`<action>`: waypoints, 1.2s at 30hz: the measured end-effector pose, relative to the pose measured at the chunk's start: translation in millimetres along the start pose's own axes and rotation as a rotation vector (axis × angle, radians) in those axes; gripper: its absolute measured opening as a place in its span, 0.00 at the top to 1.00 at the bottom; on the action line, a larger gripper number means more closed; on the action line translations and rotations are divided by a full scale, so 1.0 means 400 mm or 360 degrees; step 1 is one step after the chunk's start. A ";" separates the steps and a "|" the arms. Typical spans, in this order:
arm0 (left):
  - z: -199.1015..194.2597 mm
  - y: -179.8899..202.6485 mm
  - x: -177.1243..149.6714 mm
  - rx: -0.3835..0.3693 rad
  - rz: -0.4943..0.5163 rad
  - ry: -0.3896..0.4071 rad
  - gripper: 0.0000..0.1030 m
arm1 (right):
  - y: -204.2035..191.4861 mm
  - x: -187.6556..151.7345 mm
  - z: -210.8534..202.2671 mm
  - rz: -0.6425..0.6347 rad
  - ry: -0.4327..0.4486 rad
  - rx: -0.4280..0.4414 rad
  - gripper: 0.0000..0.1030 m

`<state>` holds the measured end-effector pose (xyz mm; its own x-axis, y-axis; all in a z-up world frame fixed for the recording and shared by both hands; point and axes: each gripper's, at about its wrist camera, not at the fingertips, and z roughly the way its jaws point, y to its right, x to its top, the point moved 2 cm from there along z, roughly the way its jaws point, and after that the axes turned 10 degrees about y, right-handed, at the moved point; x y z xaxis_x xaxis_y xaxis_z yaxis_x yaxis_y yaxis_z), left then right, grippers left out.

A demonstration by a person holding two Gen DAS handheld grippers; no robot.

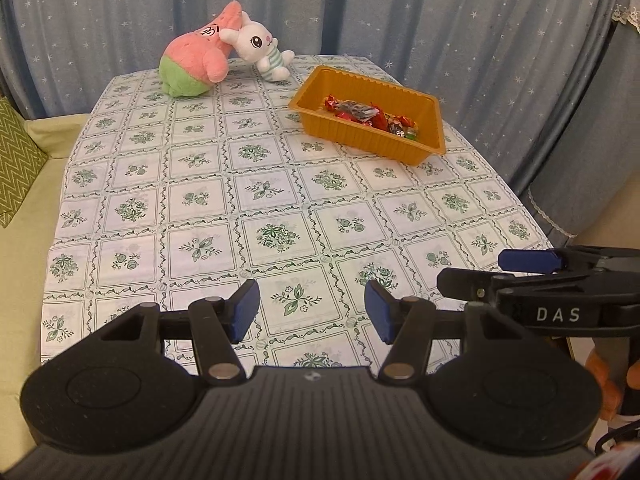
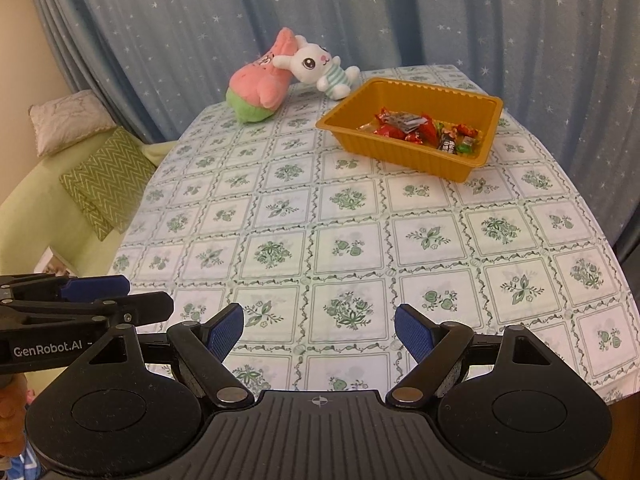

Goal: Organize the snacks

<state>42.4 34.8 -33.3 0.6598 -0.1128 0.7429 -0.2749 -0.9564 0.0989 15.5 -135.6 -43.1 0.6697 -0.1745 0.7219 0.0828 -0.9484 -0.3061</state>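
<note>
Left gripper (image 1: pixel 311 311) and right gripper (image 2: pixel 319 332): side by side, jaws spread, empty.

Floral-clothed table (image 1: pixel 256 200), orange snack tray (image 1: pixel 340 128), two plush toys (image 1: pixel 200 60)

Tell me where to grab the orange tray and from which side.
Grip the orange tray by its near long wall, coming from the front with the right hand-held gripper, one finger inside and one outside. The rim flares outward into a thin lip, and the snacks lie toward the middle, so that wall looks free. Both hand-held grippers are open and empty.
</note>
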 end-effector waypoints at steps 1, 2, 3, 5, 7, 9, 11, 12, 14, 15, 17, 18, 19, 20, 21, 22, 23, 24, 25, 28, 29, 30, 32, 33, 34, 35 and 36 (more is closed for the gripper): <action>0.000 0.000 0.000 -0.0001 -0.0001 0.0000 0.46 | -0.001 0.000 0.001 0.0001 0.0000 -0.0001 0.20; -0.001 0.000 0.000 -0.0005 -0.0001 0.0000 0.46 | -0.002 0.000 0.002 0.0002 -0.0002 -0.0001 0.20; -0.002 0.000 -0.001 -0.0006 0.0000 -0.0001 0.46 | -0.003 0.000 0.002 0.0000 -0.0003 -0.0002 0.20; -0.003 -0.001 0.000 -0.0009 0.0000 0.0000 0.46 | -0.005 -0.001 0.002 -0.0003 -0.0004 -0.0001 0.20; -0.003 -0.001 -0.001 -0.0008 -0.0001 -0.0002 0.46 | -0.005 -0.001 0.004 -0.0005 -0.0006 0.0000 0.20; -0.003 -0.001 0.000 -0.0008 -0.0001 -0.0003 0.46 | -0.008 0.000 0.005 -0.0006 -0.0007 -0.0001 0.20; -0.003 -0.002 0.000 -0.0010 -0.0002 -0.0003 0.46 | -0.009 0.000 0.007 -0.0006 -0.0006 -0.0001 0.20; -0.003 -0.002 0.000 -0.0010 -0.0003 -0.0003 0.46 | -0.009 0.000 0.007 -0.0006 -0.0006 -0.0002 0.20; -0.004 -0.003 0.000 -0.0010 -0.0001 -0.0002 0.46 | -0.010 0.000 0.007 -0.0006 -0.0006 -0.0001 0.20; -0.004 -0.003 0.000 -0.0010 -0.0003 -0.0002 0.46 | -0.010 0.000 0.007 -0.0006 -0.0007 -0.0001 0.20; -0.004 -0.003 0.001 -0.0010 -0.0003 -0.0002 0.46 | -0.009 0.000 0.007 -0.0006 -0.0007 0.0000 0.20; -0.004 -0.004 0.001 -0.0010 -0.0002 -0.0002 0.46 | -0.010 0.000 0.007 -0.0007 -0.0006 0.0001 0.20; -0.005 -0.004 0.001 -0.0010 -0.0003 -0.0002 0.46 | -0.011 0.001 0.006 -0.0008 -0.0005 0.0002 0.20; -0.005 -0.003 0.001 -0.0010 -0.0003 -0.0001 0.46 | -0.012 0.001 0.006 -0.0008 -0.0004 0.0002 0.20; -0.005 -0.003 0.001 -0.0010 -0.0003 -0.0001 0.46 | -0.012 0.001 0.005 -0.0007 -0.0003 0.0003 0.20; -0.005 -0.004 0.001 -0.0011 -0.0002 -0.0001 0.46 | -0.011 0.001 0.004 -0.0007 -0.0003 0.0004 0.20; -0.004 -0.003 0.001 -0.0010 -0.0002 0.0000 0.46 | -0.011 0.001 0.004 -0.0006 -0.0003 0.0004 0.20; -0.004 -0.003 0.001 -0.0010 -0.0003 0.0000 0.46 | -0.010 0.000 0.003 -0.0005 -0.0003 0.0006 0.20; -0.004 -0.003 0.001 -0.0010 -0.0002 0.0000 0.46 | -0.010 0.000 0.002 -0.0003 -0.0003 0.0007 0.20; -0.006 0.000 0.000 -0.0009 -0.0003 0.0002 0.46 | -0.008 -0.001 -0.001 -0.0003 0.0000 0.0009 0.20; -0.007 0.002 0.000 -0.0010 -0.0002 0.0003 0.46 | -0.008 -0.001 -0.003 -0.0002 0.0002 0.0010 0.20; -0.007 0.002 0.000 -0.0010 -0.0003 0.0004 0.46 | -0.007 -0.001 -0.005 -0.0002 0.0004 0.0011 0.20; -0.008 0.006 -0.001 -0.0010 -0.0003 0.0004 0.46 | -0.005 -0.002 -0.008 -0.0002 0.0006 0.0012 0.20; -0.008 0.006 -0.001 -0.0009 -0.0004 0.0005 0.46 | -0.005 -0.002 -0.009 -0.0001 0.0006 0.0012 0.20; -0.008 0.007 -0.001 -0.0009 -0.0003 0.0004 0.46 | -0.004 -0.002 -0.010 -0.0001 0.0007 0.0011 0.20; -0.008 0.007 -0.002 -0.0009 -0.0003 0.0004 0.46 | -0.004 -0.002 -0.009 -0.0001 0.0006 0.0012 0.20; -0.008 0.007 -0.002 -0.0009 -0.0004 0.0004 0.46 | -0.004 -0.002 -0.010 -0.0001 0.0006 0.0012 0.20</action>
<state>39.0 33.1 -31.5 0.6585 -0.1099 0.7445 -0.2775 -0.9550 0.1045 12.1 -134.9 -40.6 0.6667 -0.1749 0.7245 0.0889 -0.9465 -0.3102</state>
